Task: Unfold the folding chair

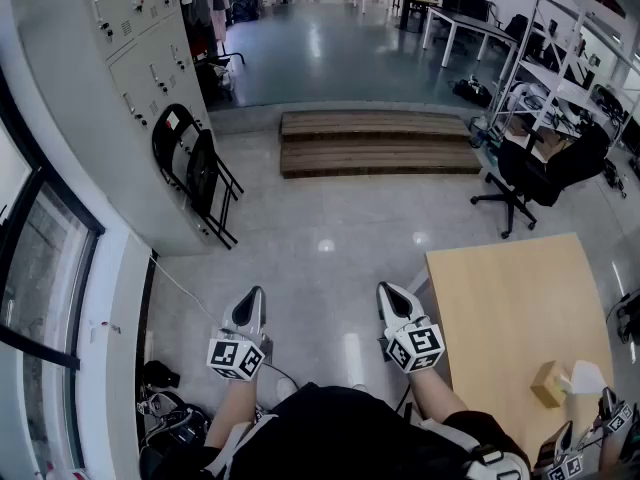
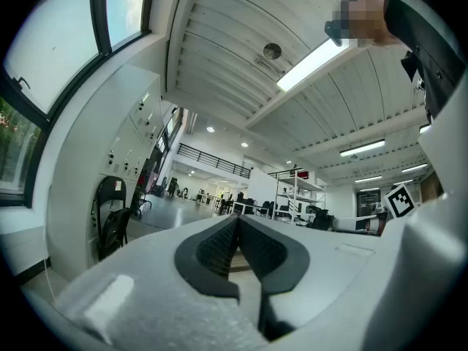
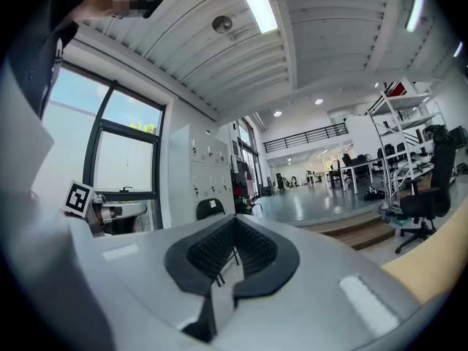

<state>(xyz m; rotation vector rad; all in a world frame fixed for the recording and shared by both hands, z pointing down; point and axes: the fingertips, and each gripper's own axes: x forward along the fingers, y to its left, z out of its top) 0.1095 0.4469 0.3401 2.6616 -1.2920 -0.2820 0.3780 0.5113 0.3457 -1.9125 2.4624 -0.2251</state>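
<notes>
**Two steps before any grip**

Close the gap first, then part both tools. Probably best to hold the backrest with one and draw the seat out with the other. Left tool [image 1: 249, 310] and right tool [image 1: 396, 302] level, clamped on nothing. Folding chair [image 1: 200, 173] propped shut against the grey cabinet [image 1: 130, 58], with both tools well apart from that cabinet.

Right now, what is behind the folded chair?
The black folding chair leans folded against a grey cabinet bank. Its seat and backrest cover the cabinet's lower face, so that patch cannot be seen.
</notes>
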